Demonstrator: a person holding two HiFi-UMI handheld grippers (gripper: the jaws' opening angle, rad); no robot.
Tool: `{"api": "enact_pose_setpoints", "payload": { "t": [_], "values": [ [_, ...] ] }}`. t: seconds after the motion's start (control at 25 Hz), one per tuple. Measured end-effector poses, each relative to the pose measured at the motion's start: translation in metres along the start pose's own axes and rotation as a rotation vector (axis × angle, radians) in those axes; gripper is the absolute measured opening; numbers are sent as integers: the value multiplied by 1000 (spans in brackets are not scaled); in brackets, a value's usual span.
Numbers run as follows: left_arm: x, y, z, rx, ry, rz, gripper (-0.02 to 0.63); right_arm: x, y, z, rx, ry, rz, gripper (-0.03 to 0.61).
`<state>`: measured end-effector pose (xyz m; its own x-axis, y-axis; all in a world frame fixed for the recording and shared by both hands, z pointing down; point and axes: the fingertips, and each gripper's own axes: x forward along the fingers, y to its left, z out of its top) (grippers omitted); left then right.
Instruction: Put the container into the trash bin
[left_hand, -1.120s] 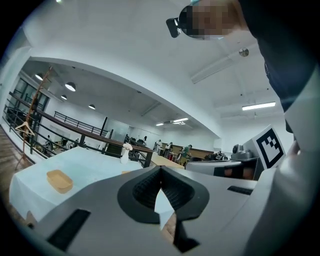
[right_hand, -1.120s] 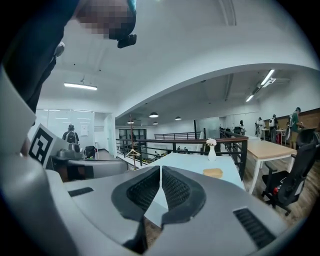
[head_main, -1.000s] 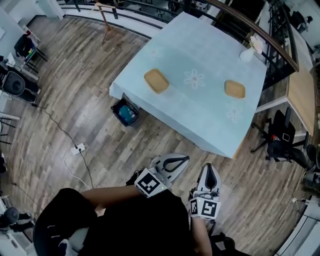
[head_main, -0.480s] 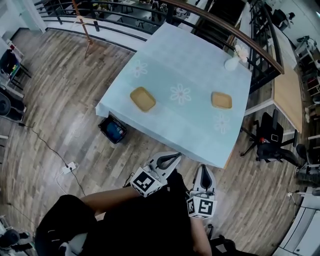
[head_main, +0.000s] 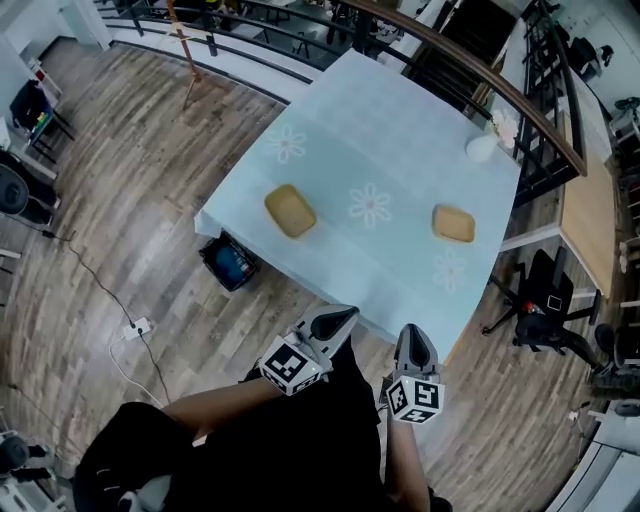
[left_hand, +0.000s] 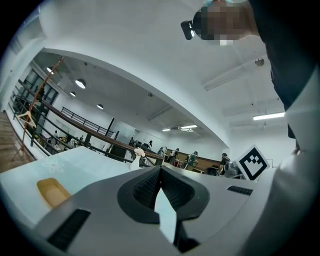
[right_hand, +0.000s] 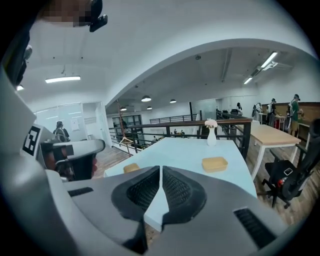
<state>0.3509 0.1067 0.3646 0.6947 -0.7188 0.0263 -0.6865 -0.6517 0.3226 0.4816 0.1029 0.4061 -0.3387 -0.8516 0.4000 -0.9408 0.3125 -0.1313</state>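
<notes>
Two shallow tan containers lie on a table under a light blue cloth (head_main: 400, 150): one at the left (head_main: 290, 211), one at the right (head_main: 453, 223). A dark trash bin (head_main: 229, 263) with blue contents stands on the floor by the table's left corner. My left gripper (head_main: 337, 321) and right gripper (head_main: 413, 343) hover side by side just short of the table's near edge, both shut with nothing in them. The right gripper view shows the right container (right_hand: 215, 163) and the left container (right_hand: 131, 168) beyond the shut right gripper (right_hand: 161, 168). The left gripper view shows one container (left_hand: 52, 191) past the shut left gripper (left_hand: 160, 168).
A white vase (head_main: 482, 146) with flowers stands at the table's far right corner. A railing (head_main: 470, 70) runs behind the table. A black office chair (head_main: 545, 300) is at the right. A power strip (head_main: 135, 328) and its cable lie on the wood floor at the left.
The head view has shifted, and the table's near edge now lies closer to both grippers. Both grippers stay shut and empty.
</notes>
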Motion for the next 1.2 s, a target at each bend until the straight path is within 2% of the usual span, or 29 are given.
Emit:
{"api": "enact_pose_setpoints", "payload": {
  "t": [0.16, 0.48, 0.8, 1.08, 1.2],
  "values": [
    [38, 15, 7, 51, 24, 17, 11, 36, -28, 5, -18, 52, 4, 35],
    [126, 45, 20, 77, 39, 56, 11, 104, -99, 31, -23, 49, -14, 35],
    [185, 65, 4, 38, 112, 70, 11, 178, -158, 17, -20, 145, -7, 35],
    [208, 80, -10, 0, 154, 103, 11, 243, -187, -2, -41, 238, 15, 37],
    [218, 84, -16, -13, 165, 120, 11, 270, -203, -9, -73, 272, 14, 82]
  ]
}}
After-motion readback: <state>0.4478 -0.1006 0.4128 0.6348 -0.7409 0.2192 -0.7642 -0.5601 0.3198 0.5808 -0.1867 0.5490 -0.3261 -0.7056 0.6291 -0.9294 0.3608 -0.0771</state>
